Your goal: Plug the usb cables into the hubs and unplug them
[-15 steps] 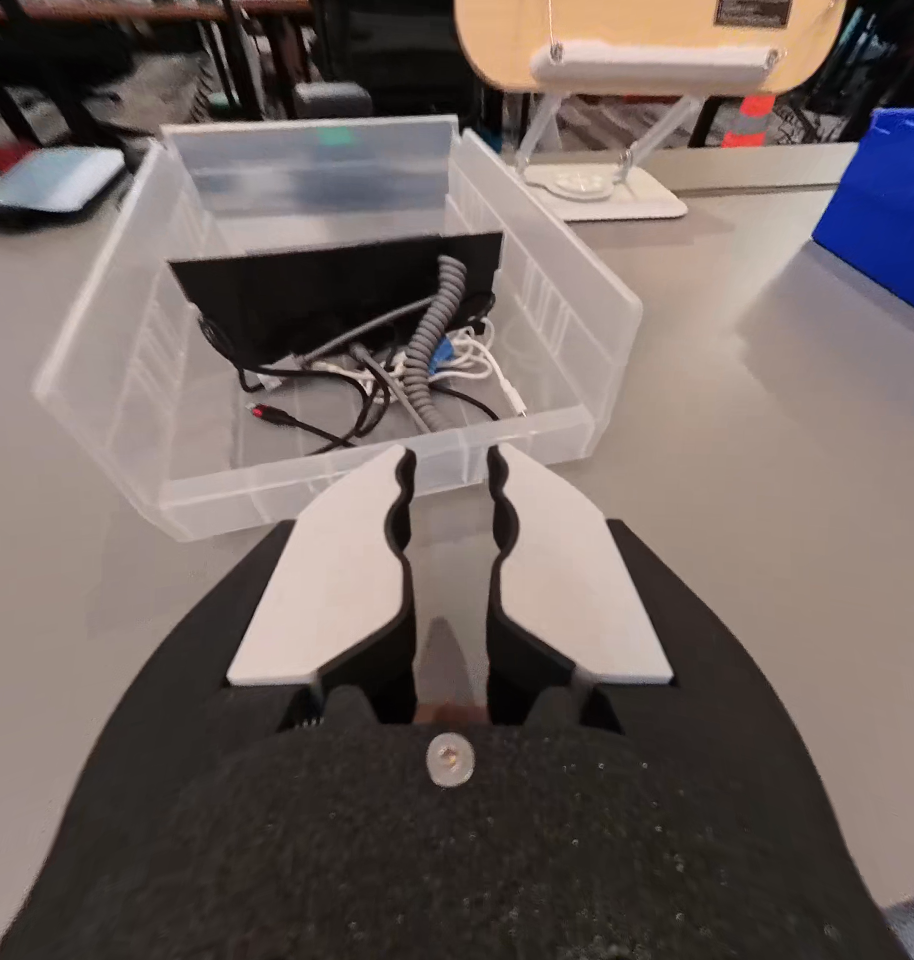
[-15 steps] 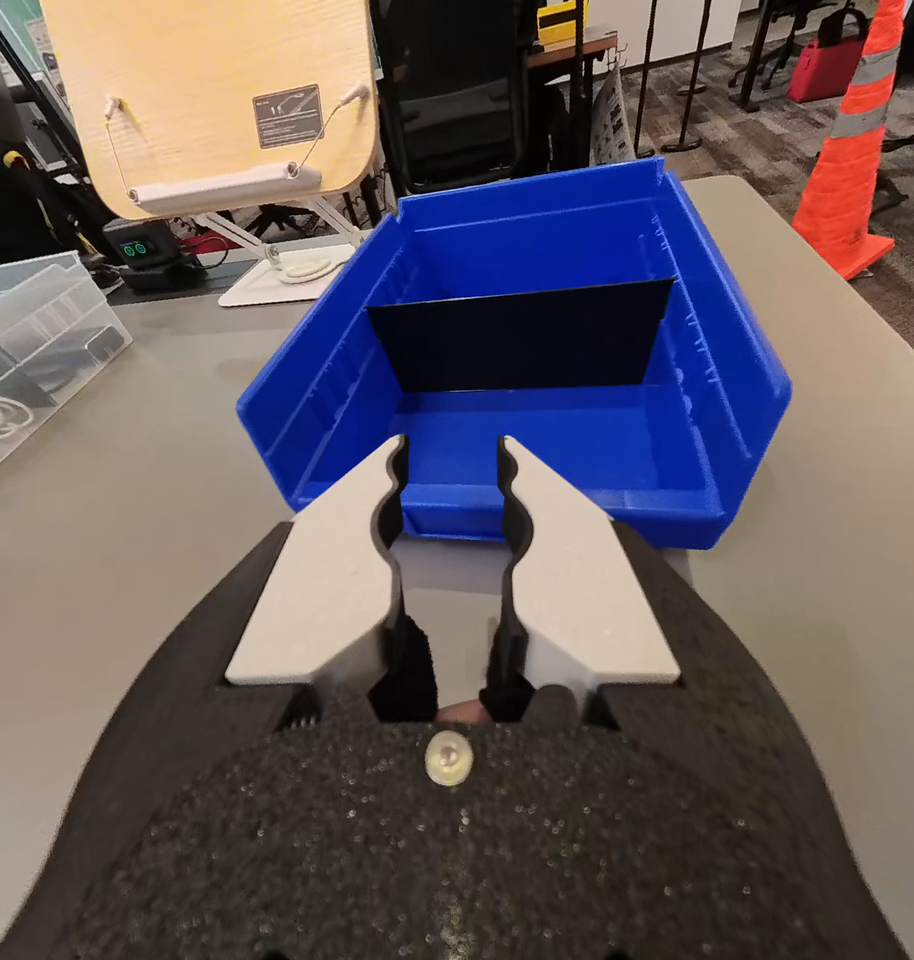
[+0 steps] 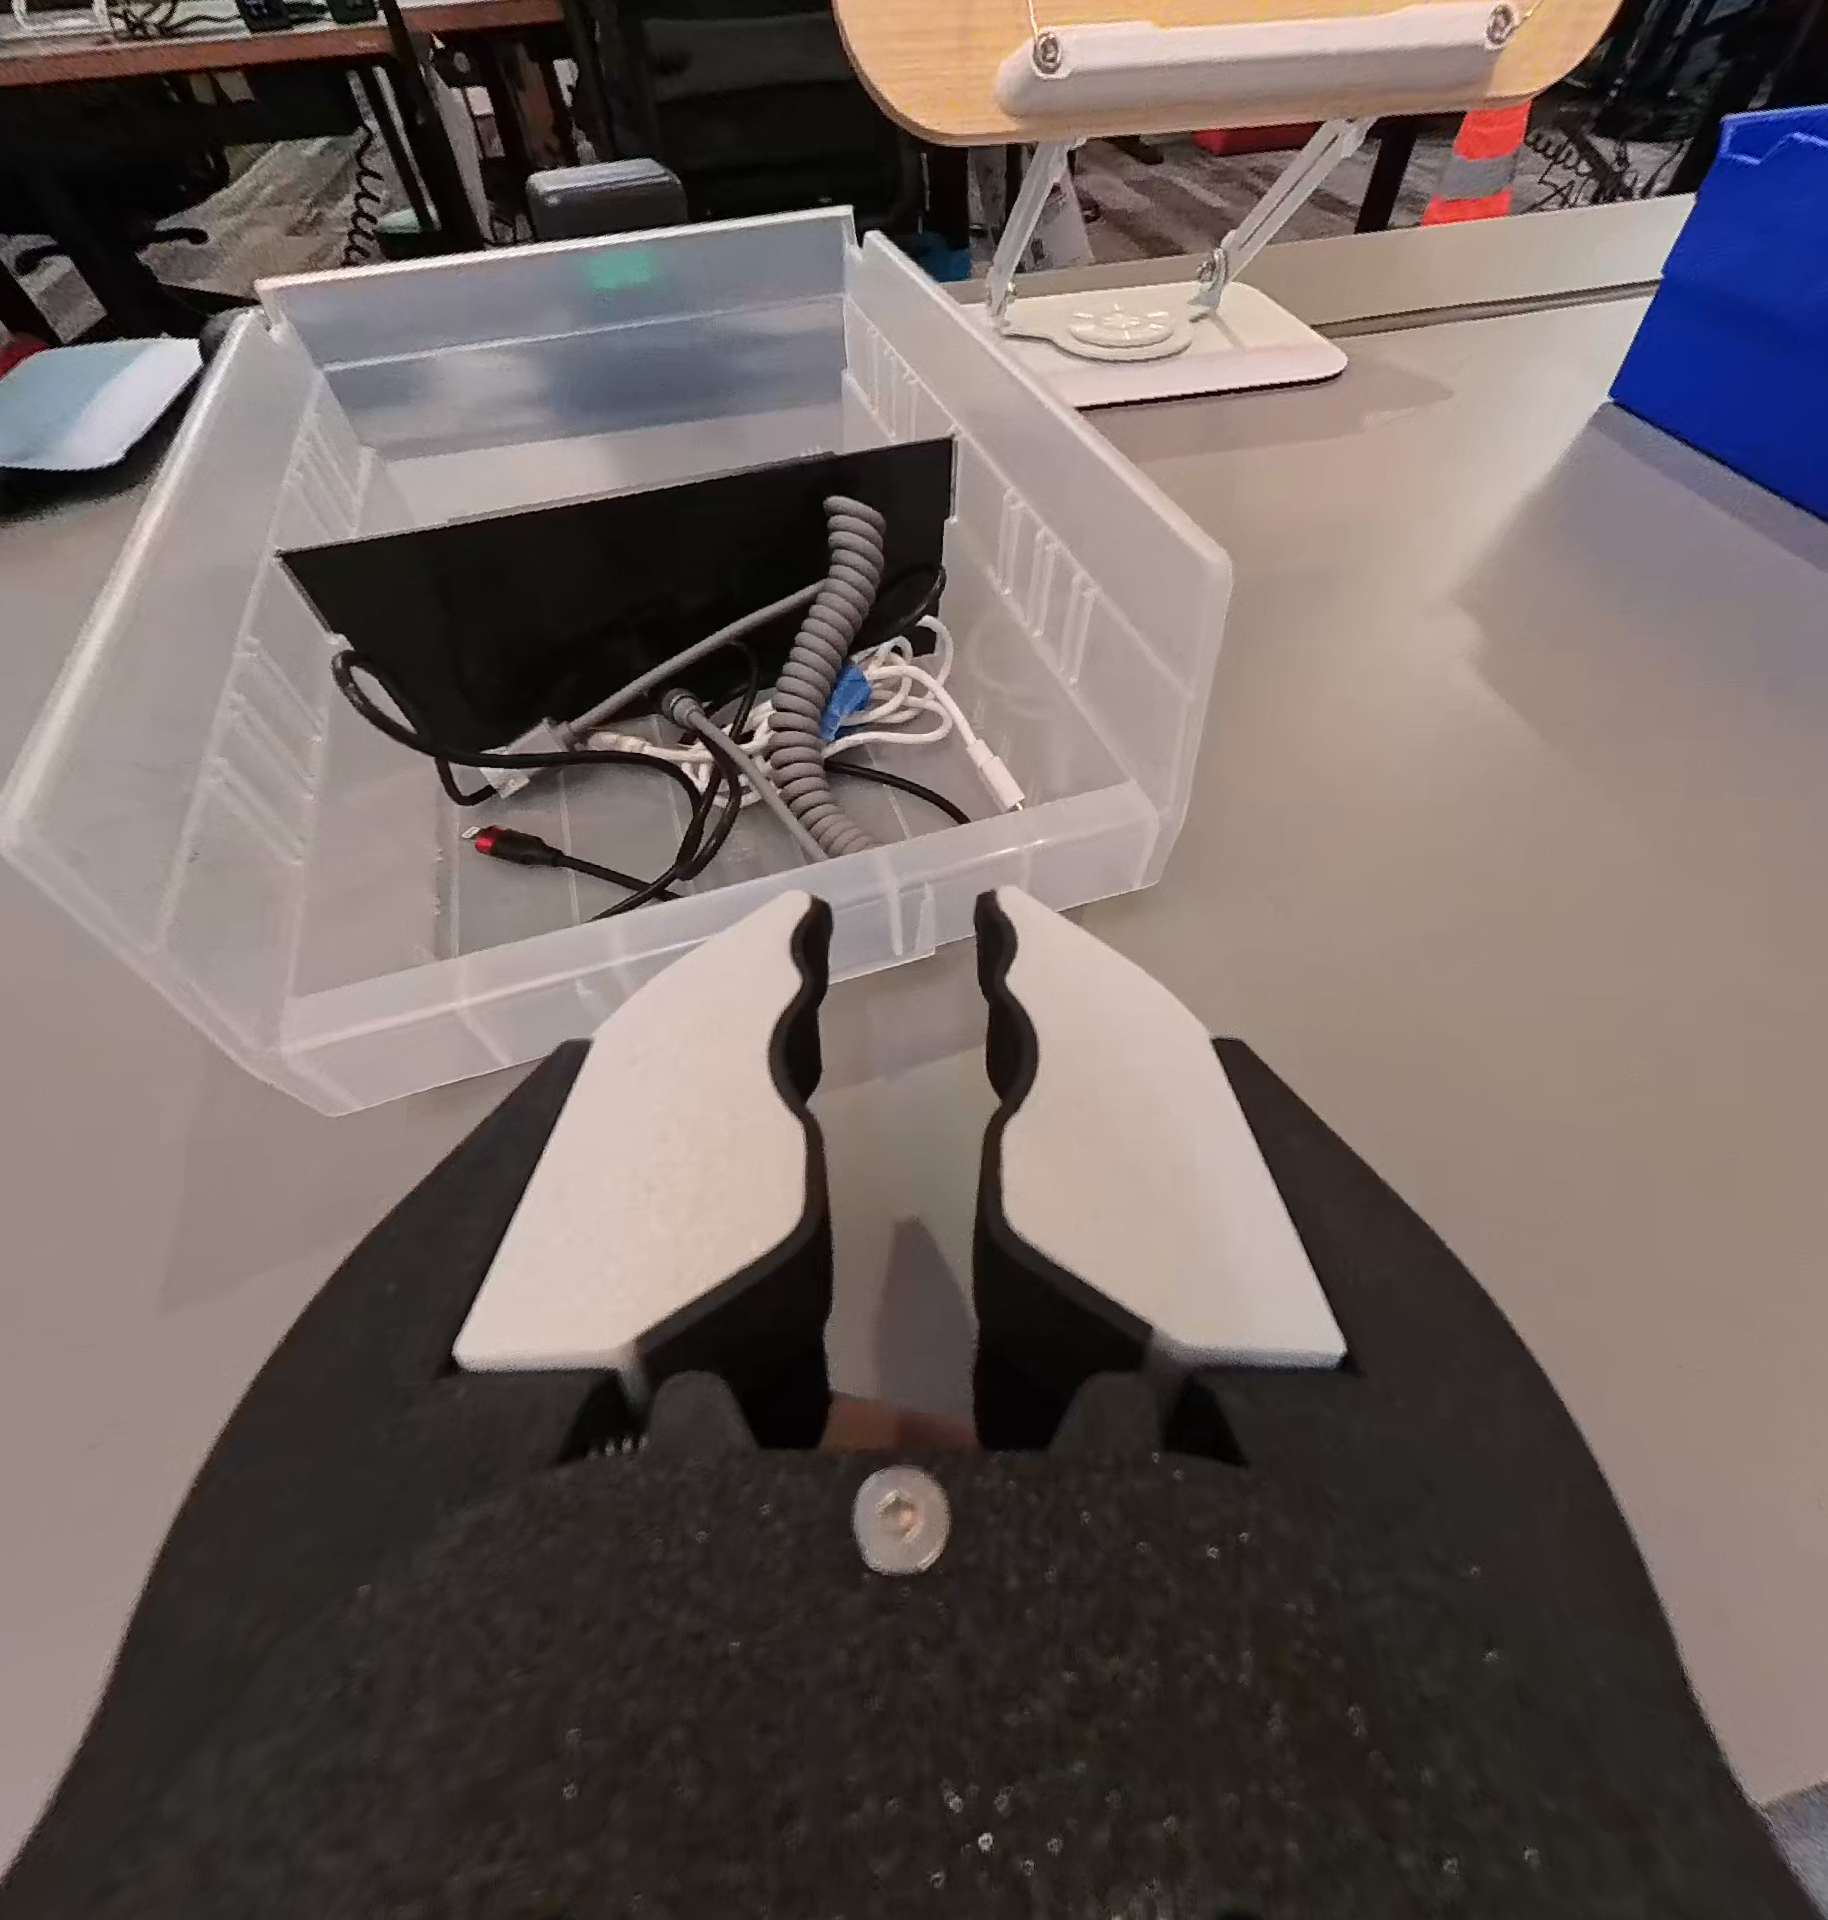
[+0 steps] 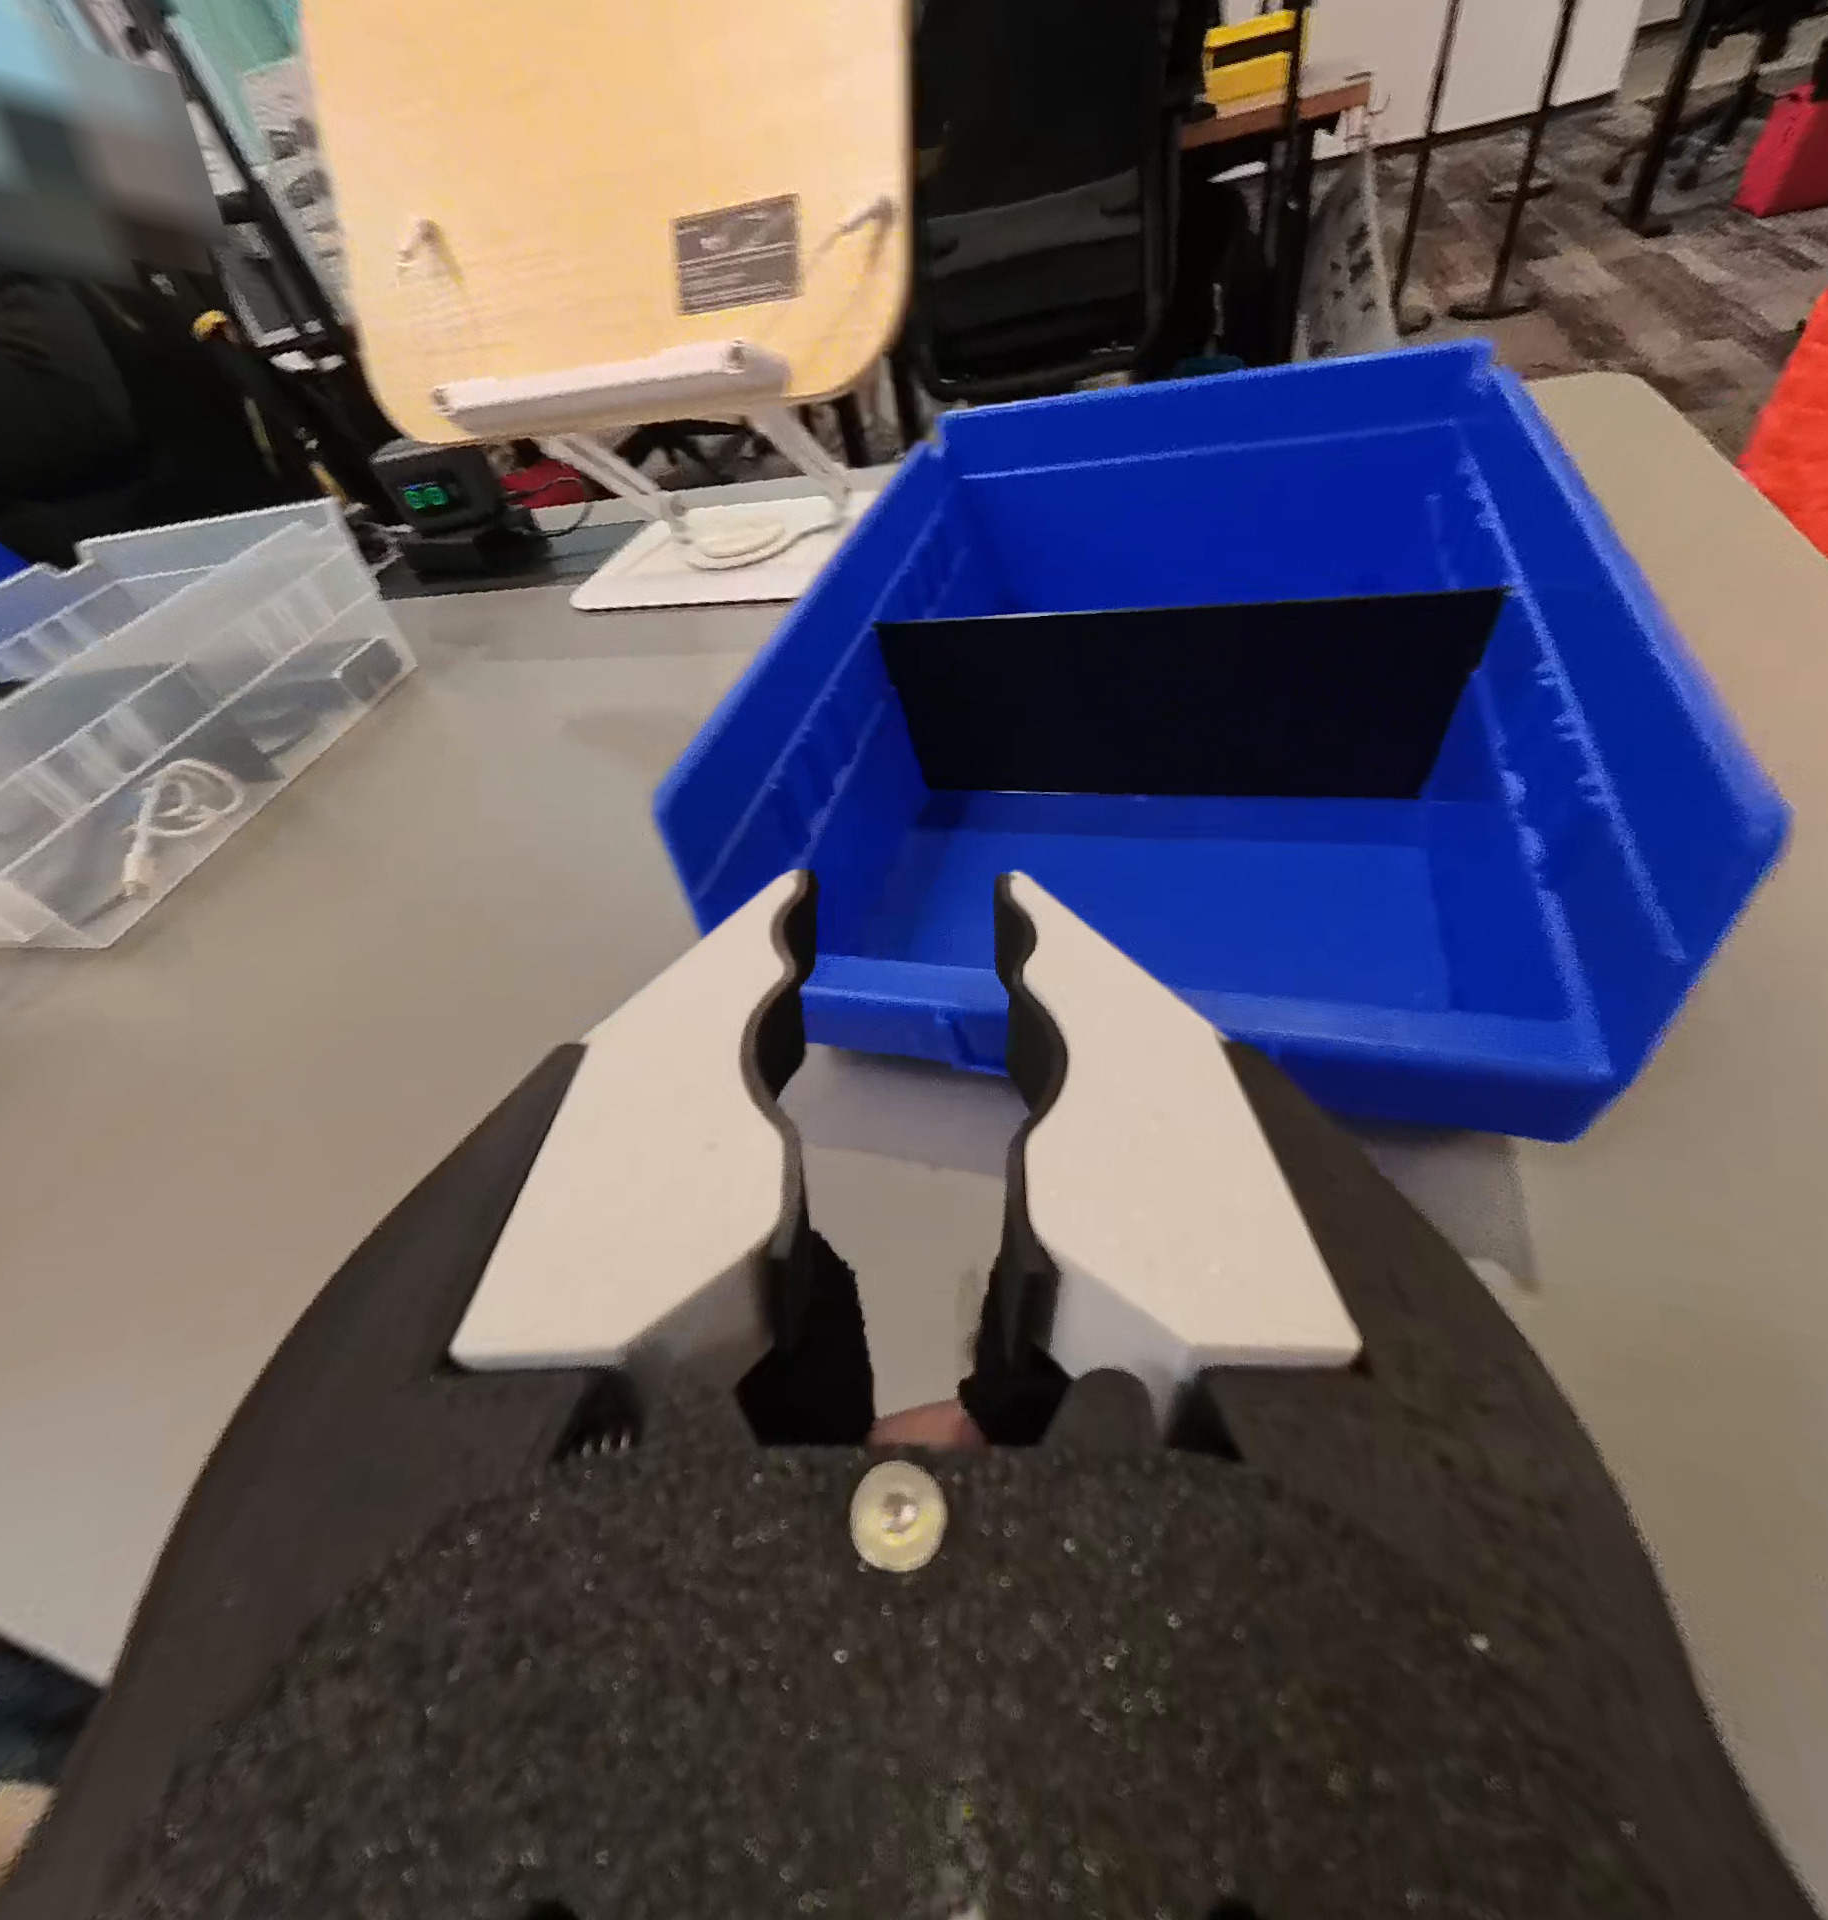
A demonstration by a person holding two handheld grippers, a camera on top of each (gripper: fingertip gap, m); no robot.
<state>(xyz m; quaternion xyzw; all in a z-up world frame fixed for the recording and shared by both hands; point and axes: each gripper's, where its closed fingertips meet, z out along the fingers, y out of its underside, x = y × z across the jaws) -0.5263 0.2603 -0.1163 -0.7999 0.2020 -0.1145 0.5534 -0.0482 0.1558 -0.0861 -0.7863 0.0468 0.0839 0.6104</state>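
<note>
Tangle of USB cables (image 3: 785, 717), black, white and one coiled grey, heaped in clear ribbed plastic bin (image 3: 1086, 644) before upright black divider panel (image 3: 619, 561), at twelve o'clock of left gripper (image 3: 902, 914). White wavy-edged fingers (image 3: 681, 1143) parted, empty. Right gripper (image 4: 902, 894) likewise parted, empty, facing glossy blue plastic bin (image 4: 1616, 831) with dark divider (image 4: 1180, 696). Smooth grey table (image 3: 1512, 935); wooden board on white stand (image 3: 1180, 62) at one o'clock; orange cone (image 4: 1824, 416) on carpet.

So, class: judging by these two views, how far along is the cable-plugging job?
Done: nothing. The cables lie tangled in the clear bin. In hand: nothing; the left gripper and right gripper are open and empty. Left: everything; the blue bin shows no hub.
</note>
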